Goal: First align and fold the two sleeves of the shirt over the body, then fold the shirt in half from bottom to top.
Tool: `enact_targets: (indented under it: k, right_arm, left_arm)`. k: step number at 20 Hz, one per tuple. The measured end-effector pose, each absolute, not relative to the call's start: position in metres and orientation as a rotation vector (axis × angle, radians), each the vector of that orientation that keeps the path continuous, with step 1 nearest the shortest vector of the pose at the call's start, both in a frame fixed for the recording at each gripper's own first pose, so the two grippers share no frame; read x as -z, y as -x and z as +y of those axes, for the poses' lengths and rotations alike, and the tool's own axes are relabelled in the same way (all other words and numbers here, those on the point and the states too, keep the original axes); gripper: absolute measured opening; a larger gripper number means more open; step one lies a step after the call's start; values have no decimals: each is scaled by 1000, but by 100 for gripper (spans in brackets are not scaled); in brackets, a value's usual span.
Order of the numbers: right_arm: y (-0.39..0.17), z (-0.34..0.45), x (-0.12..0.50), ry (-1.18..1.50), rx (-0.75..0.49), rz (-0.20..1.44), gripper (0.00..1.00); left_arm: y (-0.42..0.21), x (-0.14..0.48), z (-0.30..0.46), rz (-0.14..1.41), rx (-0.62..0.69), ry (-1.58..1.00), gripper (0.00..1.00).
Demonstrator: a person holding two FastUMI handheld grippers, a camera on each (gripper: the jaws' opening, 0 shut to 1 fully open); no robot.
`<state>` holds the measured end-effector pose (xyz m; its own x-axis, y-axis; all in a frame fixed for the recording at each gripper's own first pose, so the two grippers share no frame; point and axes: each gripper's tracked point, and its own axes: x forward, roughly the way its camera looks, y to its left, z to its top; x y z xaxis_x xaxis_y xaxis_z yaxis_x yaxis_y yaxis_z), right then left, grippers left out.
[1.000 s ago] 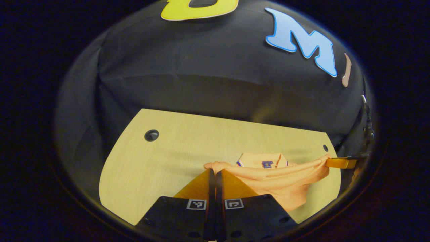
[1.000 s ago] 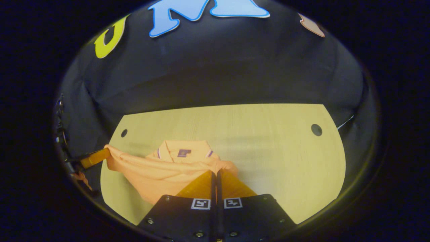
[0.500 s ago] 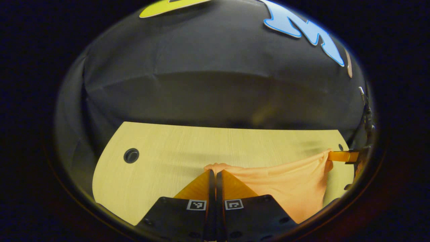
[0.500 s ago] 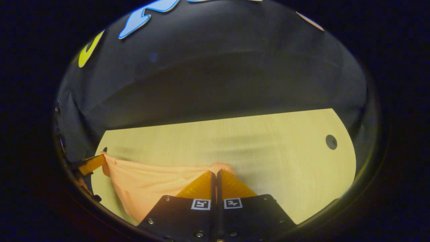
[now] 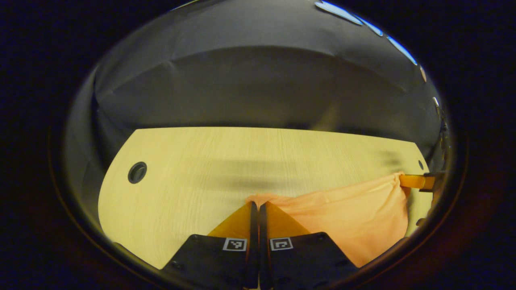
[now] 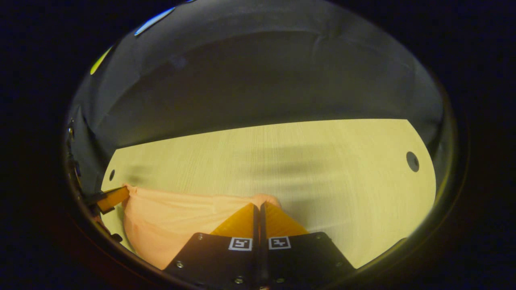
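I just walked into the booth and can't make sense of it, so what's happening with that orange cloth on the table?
A person is folding a peach-orange shirt with two handheld tongs. The left tongs are shut on one corner of the fabric, and the right tongs are shut on the other. The edge between them is lifted and stretched above the pale wooden table, with the rest of the shirt hanging below. From this it looks like the bottom-to-top fold is under way, not yet laid down.

A pale wood-grain tabletop with round black cable holes was seen, backed by a creased black cloth wall; lighting was dim.
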<state>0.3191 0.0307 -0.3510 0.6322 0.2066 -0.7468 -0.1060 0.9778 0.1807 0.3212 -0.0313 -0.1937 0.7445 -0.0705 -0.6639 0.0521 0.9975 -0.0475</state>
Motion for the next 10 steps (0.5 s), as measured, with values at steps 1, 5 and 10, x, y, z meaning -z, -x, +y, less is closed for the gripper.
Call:
enact_targets:
  k: [1,5,10]
  right_arm:
    - [-320,30,354,-125,-184,866,4]
    - [-311,32,348,-117,-187,856,33]
    - [-290,28,322,-96,-184,813,39]
  left_arm:
    - [-321,191,-33,725,77,34,10]
    - [-314,177,-35,701,71,59,48]
    - [-281,136,-43,656,85,39,61]
